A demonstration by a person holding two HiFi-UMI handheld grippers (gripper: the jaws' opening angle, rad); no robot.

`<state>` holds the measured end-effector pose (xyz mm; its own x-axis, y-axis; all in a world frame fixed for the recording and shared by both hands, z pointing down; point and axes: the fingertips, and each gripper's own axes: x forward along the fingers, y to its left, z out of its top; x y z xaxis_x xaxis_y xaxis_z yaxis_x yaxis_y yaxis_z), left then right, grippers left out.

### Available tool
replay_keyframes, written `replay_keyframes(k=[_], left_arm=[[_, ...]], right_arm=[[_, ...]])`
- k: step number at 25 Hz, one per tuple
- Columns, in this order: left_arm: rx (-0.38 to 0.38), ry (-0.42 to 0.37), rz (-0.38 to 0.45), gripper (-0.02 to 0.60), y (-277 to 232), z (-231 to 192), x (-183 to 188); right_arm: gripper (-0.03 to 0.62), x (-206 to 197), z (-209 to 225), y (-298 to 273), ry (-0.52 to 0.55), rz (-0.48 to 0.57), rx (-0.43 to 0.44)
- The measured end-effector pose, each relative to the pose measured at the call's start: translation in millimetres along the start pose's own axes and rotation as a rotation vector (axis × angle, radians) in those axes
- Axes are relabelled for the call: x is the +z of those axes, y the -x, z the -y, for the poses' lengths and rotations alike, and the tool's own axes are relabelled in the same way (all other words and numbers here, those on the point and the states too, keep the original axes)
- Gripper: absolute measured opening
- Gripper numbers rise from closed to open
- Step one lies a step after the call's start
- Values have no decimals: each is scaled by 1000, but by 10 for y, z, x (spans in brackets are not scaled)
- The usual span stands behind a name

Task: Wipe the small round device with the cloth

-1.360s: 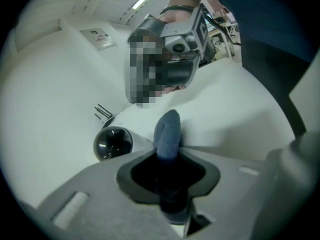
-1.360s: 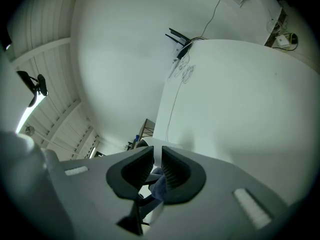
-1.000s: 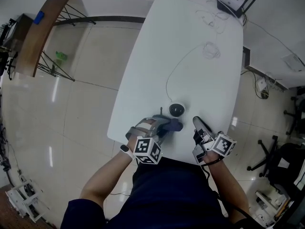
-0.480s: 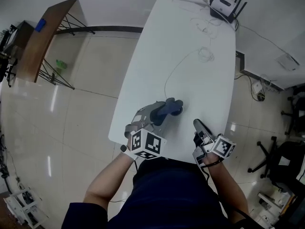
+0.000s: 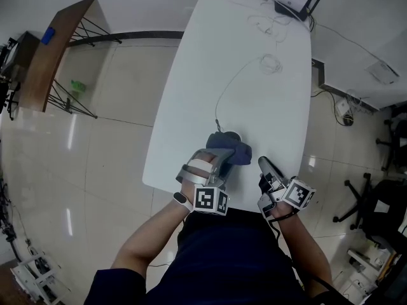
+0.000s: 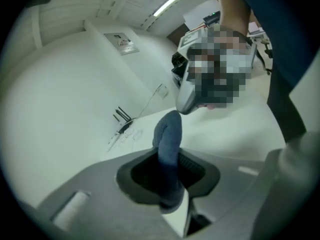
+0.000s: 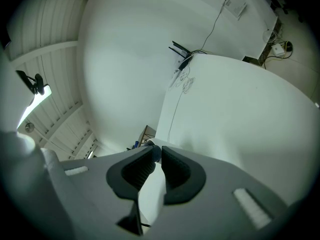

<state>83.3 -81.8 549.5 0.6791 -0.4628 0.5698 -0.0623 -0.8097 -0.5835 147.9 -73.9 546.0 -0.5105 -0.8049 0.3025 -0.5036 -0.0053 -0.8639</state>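
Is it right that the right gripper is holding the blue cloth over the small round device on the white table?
Not quite. It is the left gripper, not the right gripper, that is holding the blue cloth over the small round device on the white table. The left gripper view shows the cloth clamped between its jaws. The right gripper view shows nothing gripped.

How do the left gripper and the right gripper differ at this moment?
The left gripper clamps the blue-grey cloth; the right gripper holds nothing, its jaws slightly apart. The left gripper has the cloth on the small round device; the right gripper sits by the table's near edge, away from it. Both carry a marker cube.
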Motion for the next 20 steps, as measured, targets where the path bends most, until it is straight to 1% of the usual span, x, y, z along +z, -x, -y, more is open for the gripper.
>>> replay_keyframes(k=[5, 7, 13, 16, 20], left_arm=[[3, -60, 9, 84, -34, 156, -41], [-9, -63, 5, 84, -48, 234, -60], [-24, -84, -8, 84, -119, 380, -154], [-34, -91, -14, 84, -175, 447, -216], [-74, -87, -38, 84, -303, 609, -375]], right_arm=[[57, 8, -28, -15, 9, 10, 24], [56, 6, -40, -38, -1, 14, 34], [55, 8, -53, -67, 3, 2, 26], [55, -4, -7, -52, 9, -8, 1], [55, -15, 9, -67, 5, -8, -4]])
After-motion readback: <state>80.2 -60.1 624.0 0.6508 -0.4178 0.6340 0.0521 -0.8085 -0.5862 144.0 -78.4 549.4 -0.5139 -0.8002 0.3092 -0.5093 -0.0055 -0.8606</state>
